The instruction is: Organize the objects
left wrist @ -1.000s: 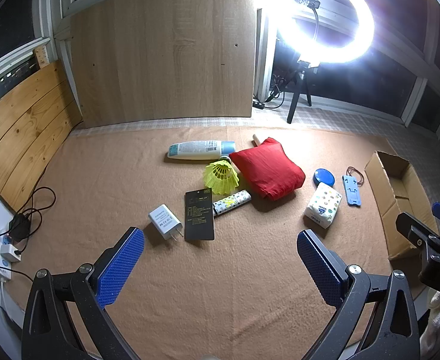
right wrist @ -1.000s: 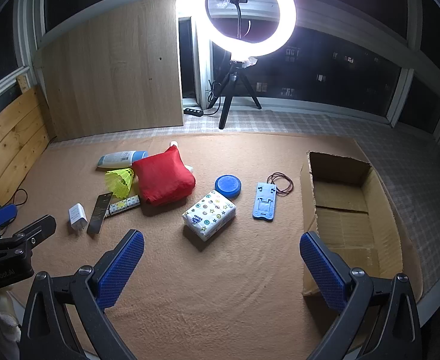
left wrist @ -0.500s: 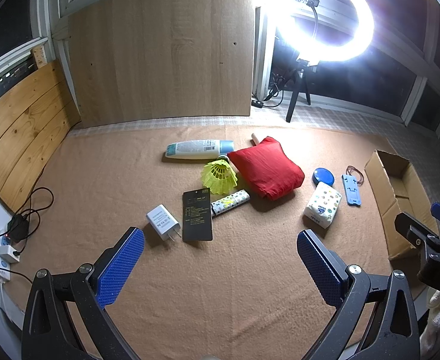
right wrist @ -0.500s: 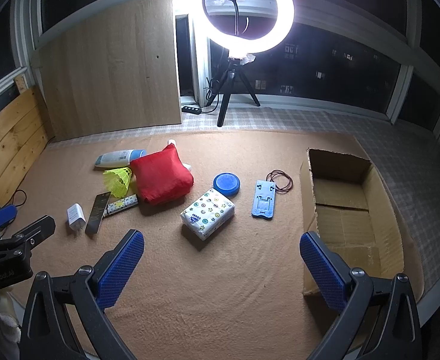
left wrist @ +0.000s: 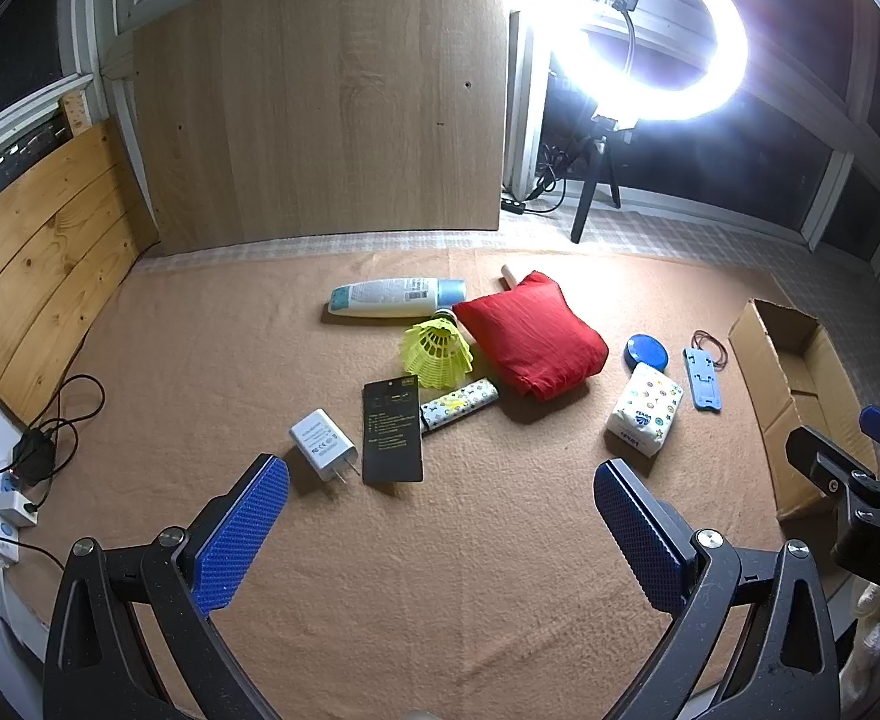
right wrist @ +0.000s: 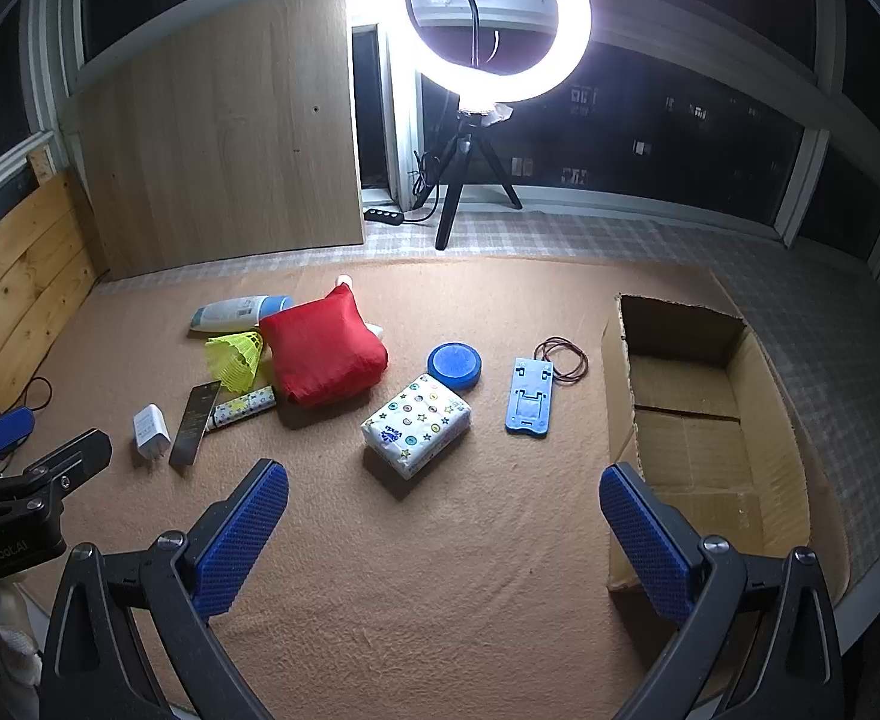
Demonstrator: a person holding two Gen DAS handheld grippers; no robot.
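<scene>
Nothing is in hand yet: the left claw (left wrist: 440,516) and the right claw (right wrist: 443,510) both hover spread wide and empty above the tan carpet (right wrist: 440,570), well short of the scattered things. The cardboard box (right wrist: 704,420) lies open and looks empty at the right, the likely place for everything.

The tissue pack (right wrist: 417,423) lies nearest the right claw, with the blue phone stand (right wrist: 529,396) and blue round lid (right wrist: 454,363) just beyond, all closer to the box than the rest. A sound start, by this reading, is for the right claw to drop over the tissue pack across its narrow width, squeezing gently since it is soft. The white charger (left wrist: 323,443) and the black card (left wrist: 393,429) sit nearest the left claw; the card lies flat and thin, so it would probably be awkward to pinch.

Against the earlier frames, the things lie in the same arrangement; both views have shifted only slightly, and the claws are spread as before.
</scene>
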